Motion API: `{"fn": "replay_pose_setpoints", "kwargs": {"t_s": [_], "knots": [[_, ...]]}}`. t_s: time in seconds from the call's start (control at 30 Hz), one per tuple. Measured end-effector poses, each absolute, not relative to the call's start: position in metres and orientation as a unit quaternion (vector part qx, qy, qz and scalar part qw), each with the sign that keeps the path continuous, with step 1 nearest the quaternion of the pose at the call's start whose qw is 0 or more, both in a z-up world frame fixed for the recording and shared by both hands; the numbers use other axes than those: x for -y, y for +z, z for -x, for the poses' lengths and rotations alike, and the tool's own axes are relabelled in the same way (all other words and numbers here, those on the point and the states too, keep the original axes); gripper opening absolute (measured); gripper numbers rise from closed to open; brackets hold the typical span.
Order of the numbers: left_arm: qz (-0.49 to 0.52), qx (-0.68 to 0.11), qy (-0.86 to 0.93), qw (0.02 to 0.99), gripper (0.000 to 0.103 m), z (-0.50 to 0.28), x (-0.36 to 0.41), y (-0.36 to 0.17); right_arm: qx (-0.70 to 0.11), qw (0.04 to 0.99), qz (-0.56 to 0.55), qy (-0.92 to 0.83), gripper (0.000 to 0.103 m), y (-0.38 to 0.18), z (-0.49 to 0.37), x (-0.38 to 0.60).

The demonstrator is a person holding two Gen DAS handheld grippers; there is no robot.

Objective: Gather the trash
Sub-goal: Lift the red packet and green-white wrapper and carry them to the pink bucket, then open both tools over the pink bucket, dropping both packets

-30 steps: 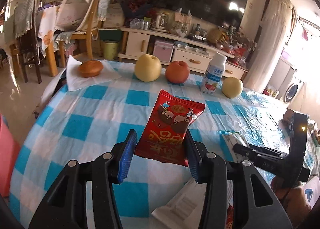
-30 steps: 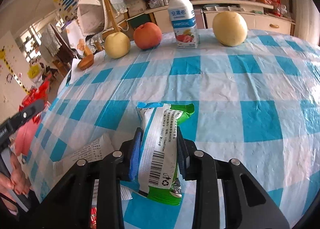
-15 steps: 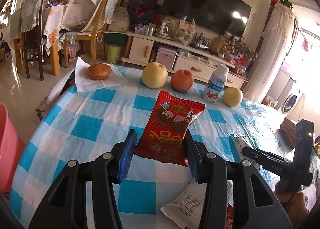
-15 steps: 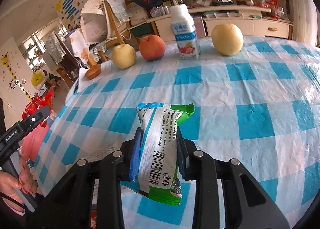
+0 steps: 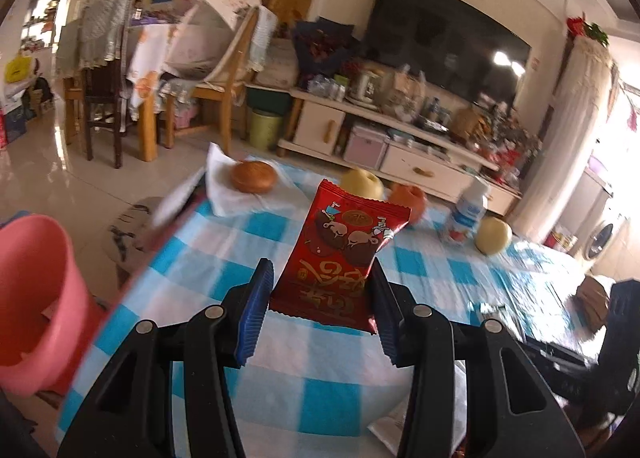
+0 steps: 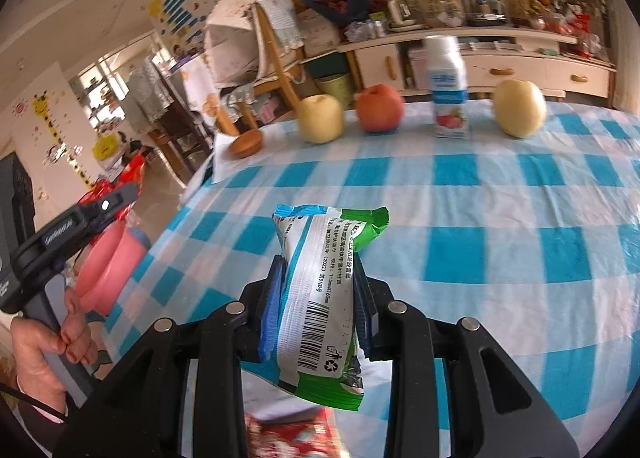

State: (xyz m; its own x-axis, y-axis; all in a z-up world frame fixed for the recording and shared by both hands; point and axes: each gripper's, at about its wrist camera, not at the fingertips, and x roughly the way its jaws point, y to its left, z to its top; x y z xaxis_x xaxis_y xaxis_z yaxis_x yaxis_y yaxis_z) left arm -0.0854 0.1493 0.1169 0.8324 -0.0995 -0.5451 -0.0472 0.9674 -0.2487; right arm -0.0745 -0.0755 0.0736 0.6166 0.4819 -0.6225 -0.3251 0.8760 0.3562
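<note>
My left gripper (image 5: 320, 294) pinches a red wrapper (image 5: 340, 258) between its blue pads, the packet standing up above the checked table (image 5: 328, 398). A pink bin (image 5: 36, 298) sits low to its left, off the table edge. My right gripper (image 6: 318, 298) is clamped on a green-and-white wrapper (image 6: 320, 298), barcode side up. Ahead of it, at the table's far edge, stand a pear (image 6: 320, 118), an apple (image 6: 379, 108), a milk bottle (image 6: 447, 86) and another pear (image 6: 519, 108).
</note>
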Motion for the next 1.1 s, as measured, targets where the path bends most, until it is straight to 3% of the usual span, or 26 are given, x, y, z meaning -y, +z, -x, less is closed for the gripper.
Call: {"fn": "replay_pose_setpoints", "kwargs": {"t_s": [0.53, 1.1], "knots": [[0.191, -0.253, 0.179, 0.931, 0.049, 0.118, -0.281, 0.134, -0.364, 0.856, -0.064, 0.362, 0.033, 0.114, 0.069, -0.097], [0.273, -0.247, 0.322, 0.872, 0.049, 0.166, -0.418, 0.115, -0.372, 0.798, -0.028, 0.474, 0.033, 0.113, 0.071, -0.286]]}}
